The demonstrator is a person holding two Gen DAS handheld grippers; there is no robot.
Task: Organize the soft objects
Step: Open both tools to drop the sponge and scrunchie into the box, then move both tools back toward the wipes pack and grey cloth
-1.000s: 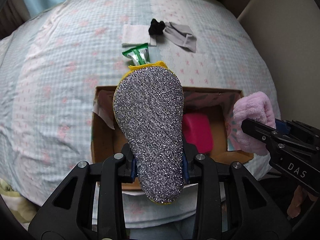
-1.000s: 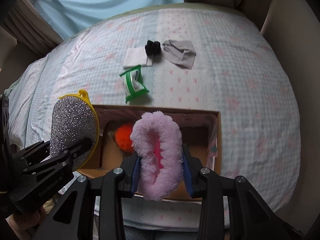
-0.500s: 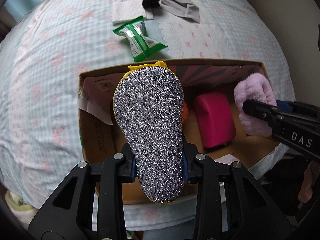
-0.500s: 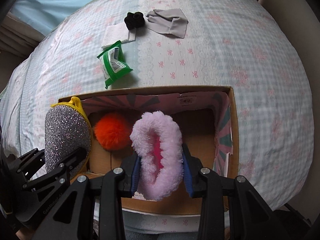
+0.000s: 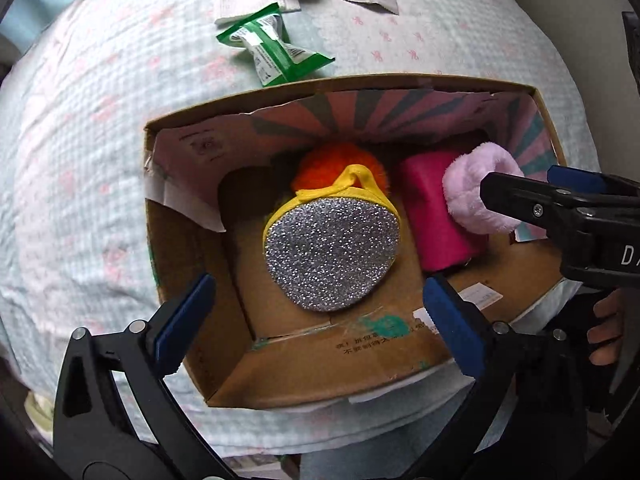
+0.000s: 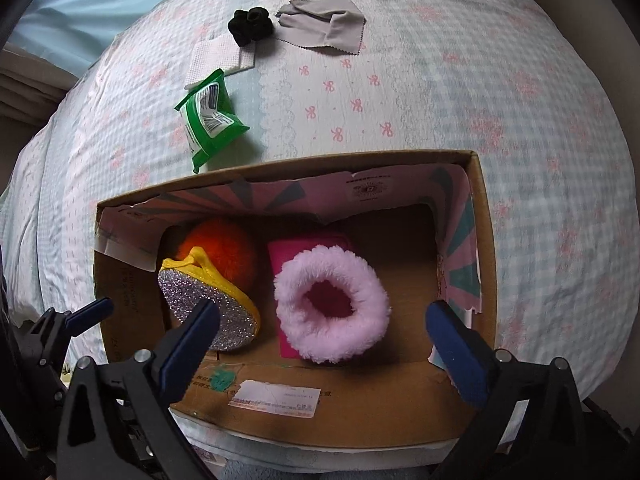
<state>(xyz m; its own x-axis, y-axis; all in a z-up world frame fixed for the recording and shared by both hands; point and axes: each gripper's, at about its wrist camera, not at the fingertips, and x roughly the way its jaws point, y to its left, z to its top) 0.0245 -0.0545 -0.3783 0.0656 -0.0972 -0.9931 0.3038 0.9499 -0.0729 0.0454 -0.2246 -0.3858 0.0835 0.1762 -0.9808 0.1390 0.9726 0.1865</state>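
A cardboard box [image 5: 320,372] [image 6: 486,240] stands on the bed. Inside it lie a silver glitter scrubber with a yellow rim [image 5: 332,256] [image 6: 208,300], an orange pompom [image 5: 336,160] [image 6: 224,244], a magenta block [image 5: 432,216] [image 6: 292,248] and a fluffy pink ring [image 5: 472,188] [image 6: 332,304]. My left gripper [image 5: 316,316] is open above the scrubber, not touching it. My right gripper [image 6: 324,328] is open above the pink ring, which rests on the magenta block.
Beyond the box on the checked bedspread lie a green wipes pack [image 5: 276,48] [image 6: 208,116], a white folded cloth [image 6: 220,60], a black scrunchie [image 6: 250,26] and a grey cloth [image 6: 324,26]. A beige headboard stands at the right.
Both grippers have opened over the box. The glitter scrubber and the pink ring have dropped out of them into the box. Both cameras have come closer to the box.
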